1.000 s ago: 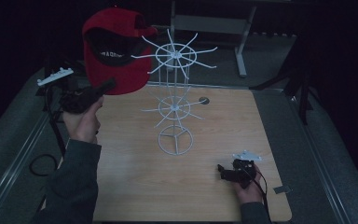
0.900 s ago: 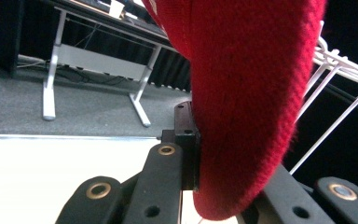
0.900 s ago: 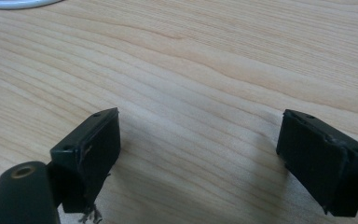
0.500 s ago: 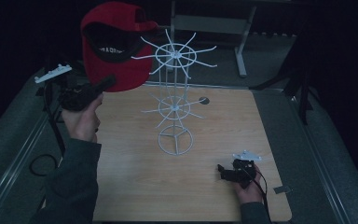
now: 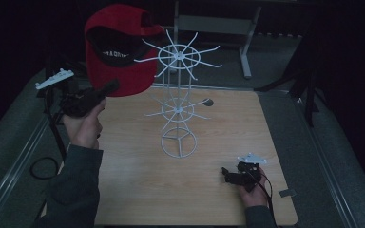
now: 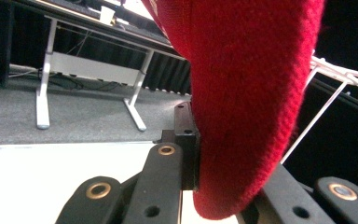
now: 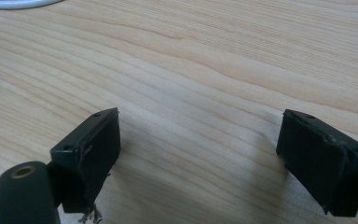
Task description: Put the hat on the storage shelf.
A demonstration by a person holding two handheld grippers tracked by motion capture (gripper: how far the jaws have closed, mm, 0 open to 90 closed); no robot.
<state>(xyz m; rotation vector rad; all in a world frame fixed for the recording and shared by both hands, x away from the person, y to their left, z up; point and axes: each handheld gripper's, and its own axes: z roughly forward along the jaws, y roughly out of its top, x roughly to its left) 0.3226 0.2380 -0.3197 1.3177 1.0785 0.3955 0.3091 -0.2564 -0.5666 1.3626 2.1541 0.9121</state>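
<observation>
A red cap (image 5: 116,47) with a dark inside hangs in the air at the upper left, held up beside the top ring of a white wire rack (image 5: 178,102). My left gripper (image 5: 108,89) is shut on the cap's lower edge. In the left gripper view the red cap (image 6: 247,93) is pinched between the black jaws, with a white wire arm of the rack (image 6: 328,88) just to its right. My right gripper (image 5: 225,173) rests low over the wooden table (image 5: 138,190) at the front right. Its jaws stand open in the right gripper view (image 7: 198,154), nothing between them.
The rack stands mid-table on a round wire base (image 5: 178,142), with spoked rings at two heights. A small dark disc (image 5: 208,101) lies on the table behind it. A grey desk frame (image 5: 214,26) stands behind the table. A cable (image 5: 43,166) loops at the left edge.
My left gripper has lifted the red cap a little higher and toward the rack's top ring. The right gripper has stayed in place.
</observation>
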